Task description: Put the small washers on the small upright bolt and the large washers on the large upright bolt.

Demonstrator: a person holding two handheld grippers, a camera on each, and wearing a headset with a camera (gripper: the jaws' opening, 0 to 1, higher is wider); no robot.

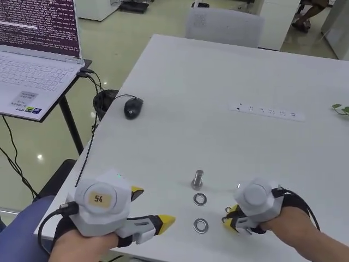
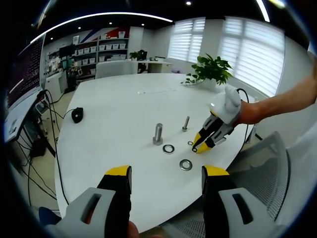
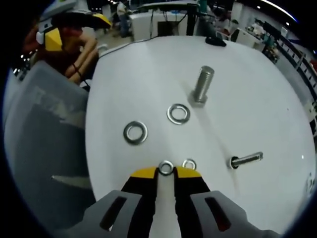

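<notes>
White table (image 3: 148, 74): right gripper (image 3: 166, 174) seemingly pinches silvery washer (image 3: 166, 167).

Bright overhead light, soft shadows, fisheye edges

premises: open-plan office. evidence: white desk (image 1: 218, 82) with built-in sockets (image 1: 266, 111), laptop (image 1: 32, 65), mouse (image 1: 133, 107), grey chair (image 1: 223, 24), storage shelves (image 2: 99, 52), window blinds (image 2: 247, 54), potted plant (image 2: 210, 69).

Read "56" on the yellow label (image 1: 98, 199) atop the left gripper (image 1: 151, 206). Found lines of text on the laptop screen (image 1: 38, 24) and its stickers (image 1: 27, 103) too small to read.
</notes>
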